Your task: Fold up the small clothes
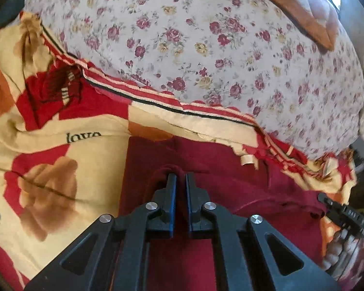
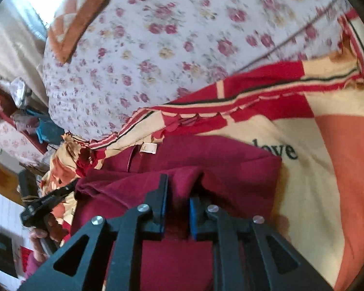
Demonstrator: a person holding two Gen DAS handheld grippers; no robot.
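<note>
A dark red garment (image 1: pixel 230 177) lies on a red and cream blanket (image 1: pixel 68 155) on a bed. My left gripper (image 1: pixel 180 177) is shut on a bunched fold of the garment at its left edge. In the right wrist view the same garment (image 2: pixel 206 155) lies flat with a small cream label (image 2: pixel 148 148) at its far edge. My right gripper (image 2: pixel 182 181) is shut on a raised fold of the garment, and the cloth drapes over the right finger. The other gripper (image 2: pixel 48 201) shows at the left, held by a hand.
The blanket (image 2: pixel 315 169) carries the word "love" and rose prints. Beyond it is a white floral sheet (image 1: pixel 206 36) and an orange-edged pillow (image 1: pixel 291 4). Clutter and boxes (image 2: pixel 24 121) sit beside the bed. The right gripper (image 1: pixel 344 212) shows at the frame's right edge.
</note>
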